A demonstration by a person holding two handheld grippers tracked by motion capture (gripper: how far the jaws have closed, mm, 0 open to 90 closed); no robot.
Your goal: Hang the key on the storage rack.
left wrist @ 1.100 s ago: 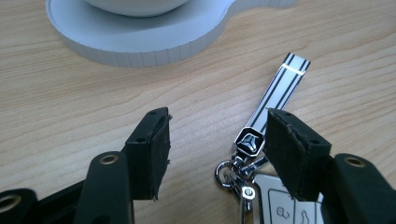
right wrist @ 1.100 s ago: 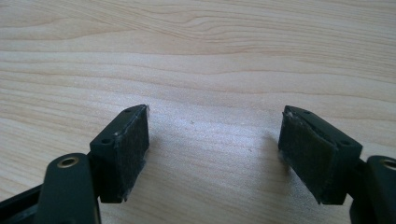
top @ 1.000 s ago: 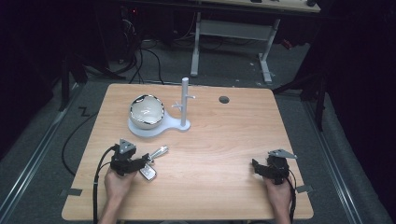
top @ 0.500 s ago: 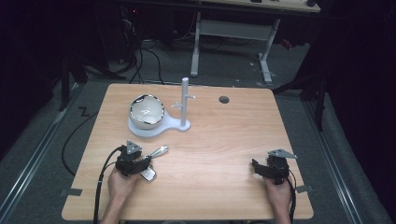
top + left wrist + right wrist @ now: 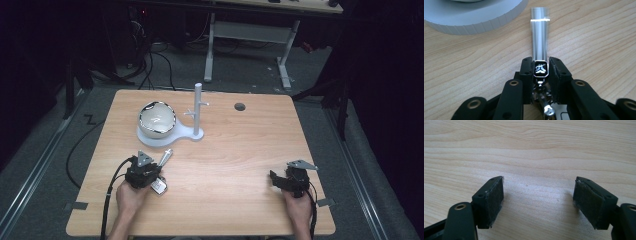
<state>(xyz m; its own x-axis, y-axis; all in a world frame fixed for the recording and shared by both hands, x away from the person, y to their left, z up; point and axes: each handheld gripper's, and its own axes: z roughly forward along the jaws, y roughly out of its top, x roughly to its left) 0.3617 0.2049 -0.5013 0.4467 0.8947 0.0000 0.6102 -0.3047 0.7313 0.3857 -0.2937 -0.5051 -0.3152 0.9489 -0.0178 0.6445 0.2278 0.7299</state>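
Keychain (image 5: 540,68), 1 in number: a bunch made of a polished metal cylinder (image 5: 539,35), a small black emblem tag and a flat key fob (image 5: 159,186), lying on the desk (image 5: 230,165) near its front left, just short of the white stand (image 5: 172,135); the left claw (image 5: 540,72) is clenched on the emblem end where the cylinder joins the ring, its jaws having just been closing with the tag between them; the grip falls at this narrow neck probably because it gives 2 flat sides for the pads (image 5: 527,72), while the round cylinder would tend to roll. The cylinder points away from the claw toward the edge of the stand's base, close to it but apart. Stand: 1, with 1 upright post (image 5: 198,107) bearing short pegs, presumably for hanging the bunch, and 1 shiny bowl (image 5: 157,119) seated on its base. The right claw (image 5: 539,200) is released, jaws wide over bare wood, resting at the front right, well apart from the work, seemingly idle. Claws: 2; desk grommet hole (image 5: 239,106): 1.
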